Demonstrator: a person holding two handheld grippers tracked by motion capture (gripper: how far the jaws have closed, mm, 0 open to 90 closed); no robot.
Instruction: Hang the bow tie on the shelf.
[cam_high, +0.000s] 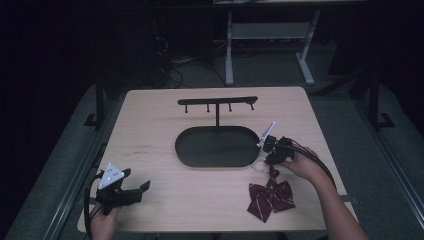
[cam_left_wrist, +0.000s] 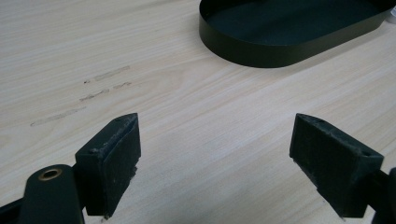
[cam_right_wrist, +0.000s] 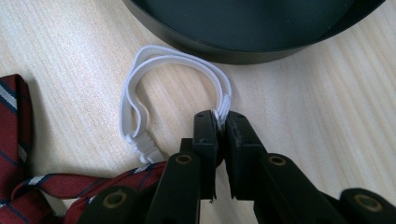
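Note:
A dark red striped bow tie lies on the wooden table near its front right. Its white elastic strap loops toward the black oval tray. My right gripper is shut on that strap, the two pads pinching the band just in front of the tray's wall. In the high view the right gripper sits at the tray's right end. My left gripper rests open at the front left of the table, its jaws wide apart over bare wood.
A black T-shaped hanger stand with several pegs rises from the tray's far side. Faint scuff marks cross the wood left of the tray. Beyond the table are dark floor and a white desk frame.

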